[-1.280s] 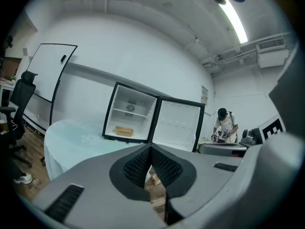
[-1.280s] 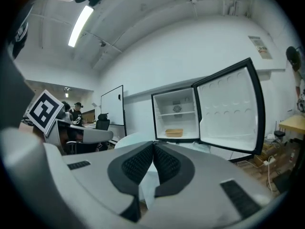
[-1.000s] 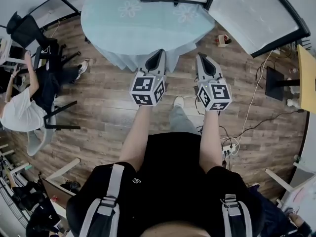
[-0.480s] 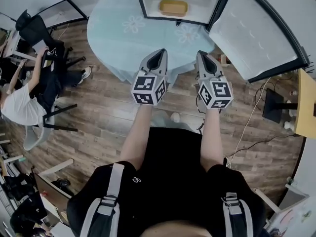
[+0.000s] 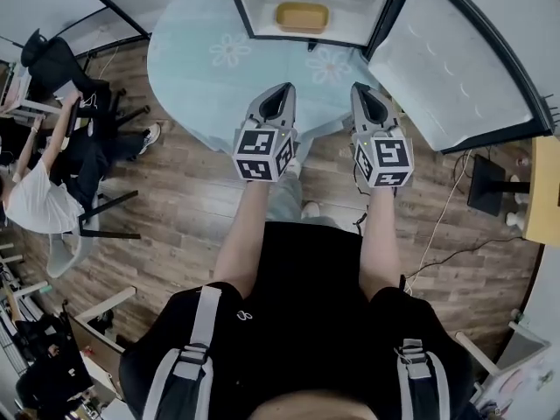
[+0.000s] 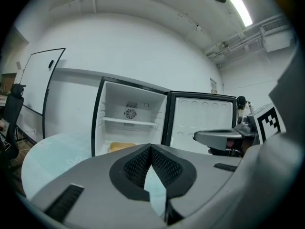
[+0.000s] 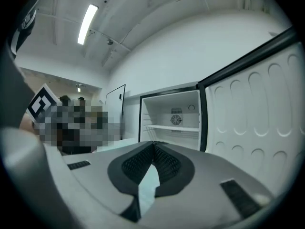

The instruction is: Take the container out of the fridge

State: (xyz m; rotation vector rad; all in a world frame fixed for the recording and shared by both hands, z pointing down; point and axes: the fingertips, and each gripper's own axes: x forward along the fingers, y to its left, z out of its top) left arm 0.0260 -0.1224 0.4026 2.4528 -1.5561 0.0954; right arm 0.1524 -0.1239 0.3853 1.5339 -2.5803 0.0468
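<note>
A small fridge (image 5: 306, 11) stands open on a round table, its door (image 5: 446, 64) swung out to the right. A yellow container (image 5: 302, 16) lies on the fridge floor, and it shows as well in the left gripper view as the yellow container (image 6: 121, 147) below a white shelf. My left gripper (image 5: 278, 96) and right gripper (image 5: 364, 94) are held side by side over the table's near edge, well short of the fridge. Both are shut with nothing between the jaws. In the right gripper view the fridge (image 7: 174, 120) shows, the container hidden.
The round table (image 5: 201, 59) has a pale blue cloth with flower prints. A person (image 5: 39, 191) sits on a chair at the left. Cables (image 5: 446, 208) run over the wood floor at the right, beside a black stand (image 5: 490, 182).
The view has tilted up and the fridge interior with the yellow container has come into sight. Both grippers have moved slightly forward toward the table, still shut.
</note>
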